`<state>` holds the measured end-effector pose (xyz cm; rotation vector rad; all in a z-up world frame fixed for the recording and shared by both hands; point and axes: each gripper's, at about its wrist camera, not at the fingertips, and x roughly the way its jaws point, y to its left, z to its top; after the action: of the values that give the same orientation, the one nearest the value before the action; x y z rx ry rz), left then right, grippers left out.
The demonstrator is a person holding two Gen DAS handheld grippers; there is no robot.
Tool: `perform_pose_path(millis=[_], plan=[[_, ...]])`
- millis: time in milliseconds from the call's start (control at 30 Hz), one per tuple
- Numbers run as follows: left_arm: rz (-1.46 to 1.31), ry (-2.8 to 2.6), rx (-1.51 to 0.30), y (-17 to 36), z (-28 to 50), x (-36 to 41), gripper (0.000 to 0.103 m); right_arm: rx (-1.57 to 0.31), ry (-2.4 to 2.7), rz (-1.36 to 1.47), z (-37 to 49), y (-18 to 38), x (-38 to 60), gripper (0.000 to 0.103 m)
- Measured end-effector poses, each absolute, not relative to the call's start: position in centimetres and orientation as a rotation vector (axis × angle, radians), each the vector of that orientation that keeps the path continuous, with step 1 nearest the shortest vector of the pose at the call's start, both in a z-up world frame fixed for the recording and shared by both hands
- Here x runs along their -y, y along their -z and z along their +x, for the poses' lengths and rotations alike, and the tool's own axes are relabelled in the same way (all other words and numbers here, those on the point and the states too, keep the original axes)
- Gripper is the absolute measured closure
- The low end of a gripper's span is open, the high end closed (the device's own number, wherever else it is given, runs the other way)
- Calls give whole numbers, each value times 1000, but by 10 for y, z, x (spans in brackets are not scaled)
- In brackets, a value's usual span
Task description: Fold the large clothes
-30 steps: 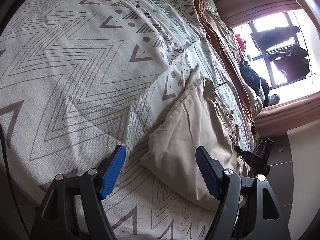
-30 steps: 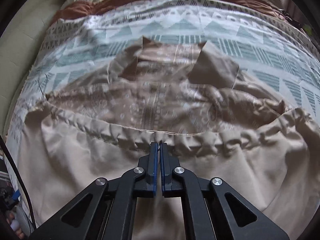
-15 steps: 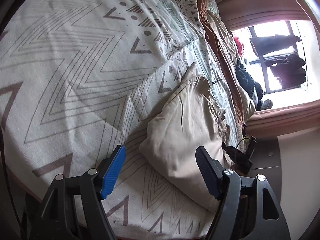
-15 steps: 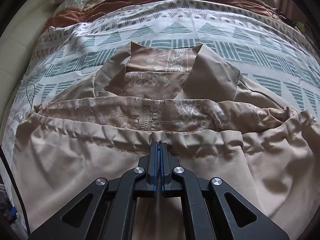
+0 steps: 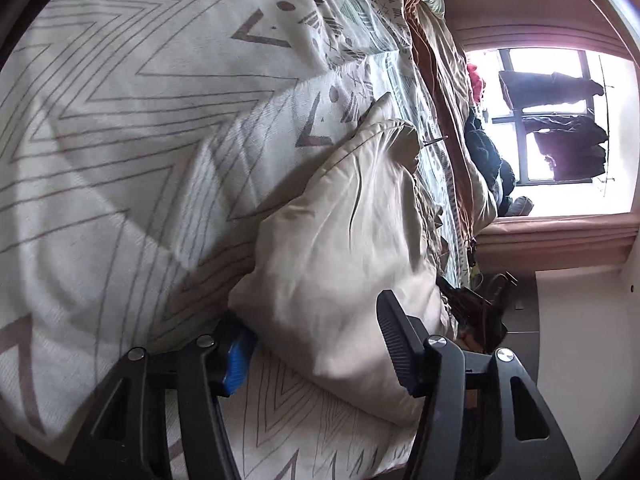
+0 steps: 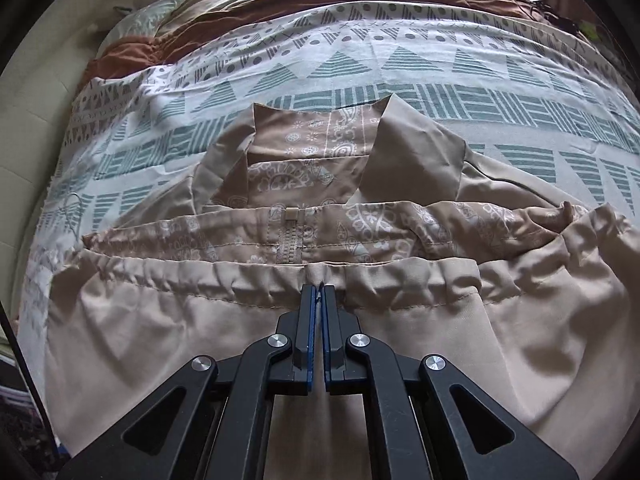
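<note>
A beige jacket (image 6: 168, 332) with a paisley lining (image 6: 304, 168) lies on the patterned bedspread (image 6: 360, 76), its lower half folded up over the body. My right gripper (image 6: 319, 292) is shut on the gathered elastic hem (image 6: 240, 280) at its middle, just below the zipper end (image 6: 291, 240). In the left wrist view the jacket (image 5: 340, 240) shows as a bunched beige fold. My left gripper (image 5: 316, 338) is open around its near corner, with the blue left finger pad (image 5: 237, 364) tucked under the fabric and the right finger (image 5: 396, 340) over it.
A brown blanket (image 6: 132, 60) and a pillow (image 6: 152, 16) lie at the bed's head. In the left wrist view, dark clothes (image 5: 488, 160) are piled at the bed's far side by a bright window (image 5: 560, 128), where garments hang. The bed edge runs below my left gripper.
The right gripper carried the hem forward, so the folded part covers more of the lining. The left gripper moved in until its fingers straddle the jacket's corner.
</note>
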<state>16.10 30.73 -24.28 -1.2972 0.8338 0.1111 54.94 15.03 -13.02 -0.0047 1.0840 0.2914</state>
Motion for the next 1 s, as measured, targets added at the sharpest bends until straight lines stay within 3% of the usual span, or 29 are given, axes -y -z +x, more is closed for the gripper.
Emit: perform_pose_path(millis=[267, 300, 333, 400, 667, 700, 733, 800, 900, 1000], plan=[[-1218, -65, -803, 222, 169, -305, 45, -1046, -409, 60, 503, 85, -123, 99], [-1206, -44, -787, 216, 169, -304, 45, -1041, -416, 66, 494, 80, -117, 84], [-1192, -24, -775, 211, 169, -303, 45, -1029, -421, 69, 483, 76, -112, 53], [-1150, -1, -774, 203, 172, -299, 45, -997, -447, 80, 463, 68, -100, 30], [-1100, -47, -880, 223, 193, -292, 45, -969, -479, 56, 369, 68, -63, 30], [-1097, -53, -893, 227, 194, -290, 45, -972, -485, 55, 359, 71, -61, 38], [-1091, -59, -904, 230, 196, -288, 45, -982, -487, 45, 348, 76, -60, 52], [-1081, -72, -902, 232, 196, -285, 49, -1016, -500, 20, 330, 82, -63, 67], [-1077, -109, -905, 231, 193, -289, 75, -1035, -486, -7, 307, 93, -65, 76], [-1103, -98, -882, 230, 188, -292, 82, -1055, -466, -15, 294, 101, -67, 84]])
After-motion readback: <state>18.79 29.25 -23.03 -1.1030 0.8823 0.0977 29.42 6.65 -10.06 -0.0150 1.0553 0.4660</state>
